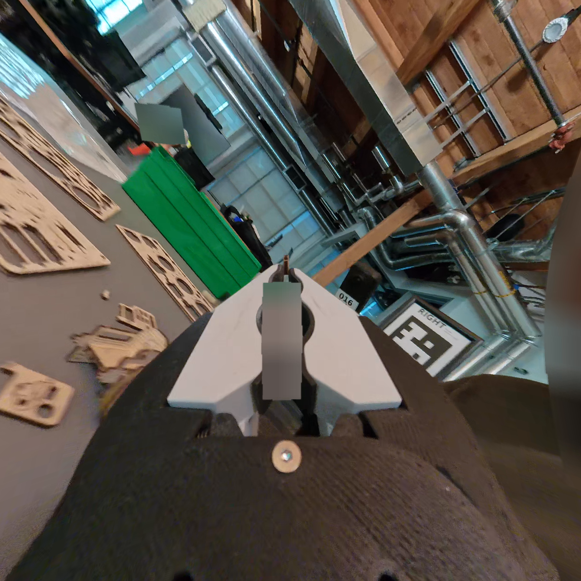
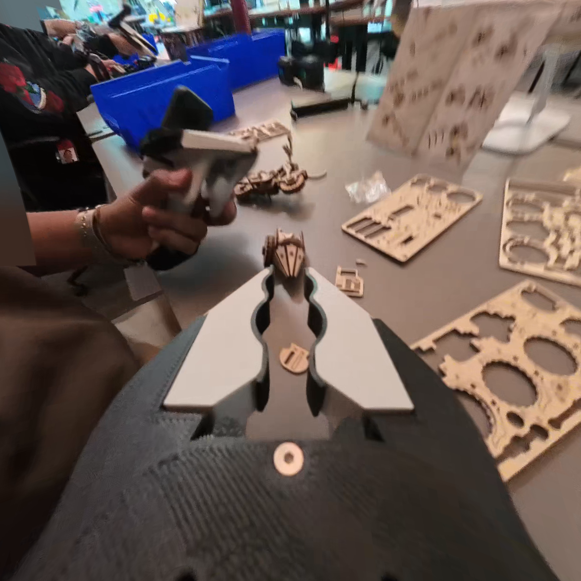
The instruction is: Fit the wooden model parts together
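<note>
Right wrist view: right gripper clamps wooden subassembly at its tips, above loose round part | left gripper pinches thin wooden sliver, lifted left of subassembly | risk: sliver snaps if pushed in crooked.

Carries one short printed word above a black block-pattern marker: white card in a dark frame, low right in the left wrist view. Bears a few black digits: small white tag on a dark object just beside that card. Too blurred to read: yellow band on a metal pipe, badge on a person's dark clothing, and pale hanging sheets.
</note>
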Demonstrator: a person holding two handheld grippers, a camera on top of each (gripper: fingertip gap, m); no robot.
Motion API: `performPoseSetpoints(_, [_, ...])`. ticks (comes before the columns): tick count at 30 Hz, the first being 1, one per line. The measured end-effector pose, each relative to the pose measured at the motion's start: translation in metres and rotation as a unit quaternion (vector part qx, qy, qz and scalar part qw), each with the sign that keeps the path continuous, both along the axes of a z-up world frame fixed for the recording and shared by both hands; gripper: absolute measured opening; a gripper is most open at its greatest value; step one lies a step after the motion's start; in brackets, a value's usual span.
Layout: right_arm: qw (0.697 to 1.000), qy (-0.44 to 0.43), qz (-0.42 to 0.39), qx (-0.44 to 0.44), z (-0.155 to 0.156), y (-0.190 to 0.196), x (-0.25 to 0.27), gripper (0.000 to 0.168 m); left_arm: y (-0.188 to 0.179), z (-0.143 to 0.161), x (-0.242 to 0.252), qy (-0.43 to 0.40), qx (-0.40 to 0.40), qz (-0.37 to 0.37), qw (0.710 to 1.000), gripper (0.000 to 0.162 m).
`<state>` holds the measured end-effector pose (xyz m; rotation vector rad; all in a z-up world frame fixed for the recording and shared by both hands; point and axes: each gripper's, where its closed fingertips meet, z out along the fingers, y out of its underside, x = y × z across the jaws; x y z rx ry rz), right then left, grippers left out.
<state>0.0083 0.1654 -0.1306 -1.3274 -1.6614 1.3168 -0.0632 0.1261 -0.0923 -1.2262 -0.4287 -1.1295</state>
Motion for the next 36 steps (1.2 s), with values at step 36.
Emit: performPoseSetpoints(36, [0.955, 0.121, -0.009, 0.272, 0.028, -0.028, 0.005, 0.0, 0.012, -0.005, 0.077, -0.139, -0.004, -0.142, 0.98, 0.0])
